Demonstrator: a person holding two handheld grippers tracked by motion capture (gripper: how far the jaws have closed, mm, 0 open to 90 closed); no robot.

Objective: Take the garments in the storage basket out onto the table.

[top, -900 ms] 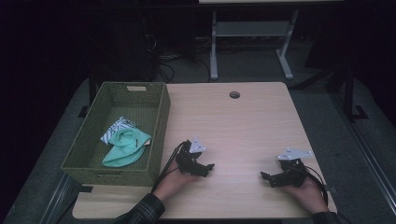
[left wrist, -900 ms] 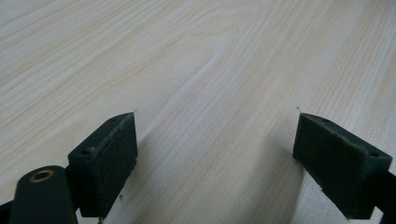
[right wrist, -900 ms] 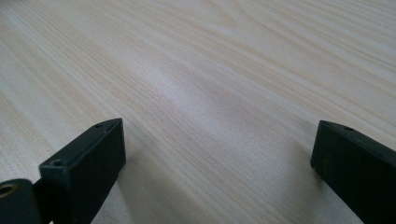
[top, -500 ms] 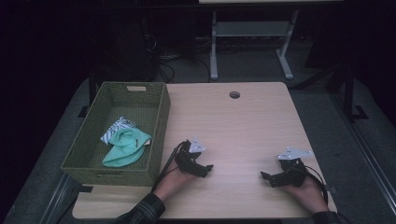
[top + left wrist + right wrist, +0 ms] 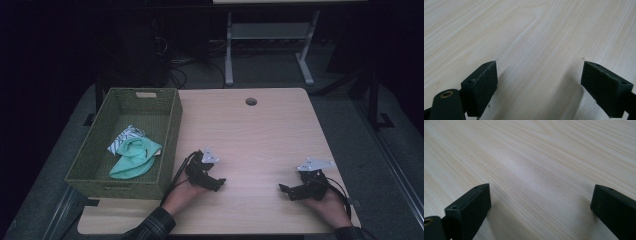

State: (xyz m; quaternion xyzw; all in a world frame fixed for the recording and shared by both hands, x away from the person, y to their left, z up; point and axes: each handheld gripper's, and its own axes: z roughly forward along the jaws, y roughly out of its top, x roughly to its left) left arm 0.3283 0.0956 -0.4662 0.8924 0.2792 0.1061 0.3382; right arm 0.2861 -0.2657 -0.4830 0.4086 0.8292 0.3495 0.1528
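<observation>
Wooden table [image 5: 260, 135] bears both empty, wide-open grippers.

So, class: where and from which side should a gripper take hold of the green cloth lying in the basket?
Probably the raised fold at the top of the green cloth, coming straight down from above. It lies crumpled and low in the basket, whose tall walls block any sideways approach. The left gripper is nearer and its jaws stand open.
</observation>
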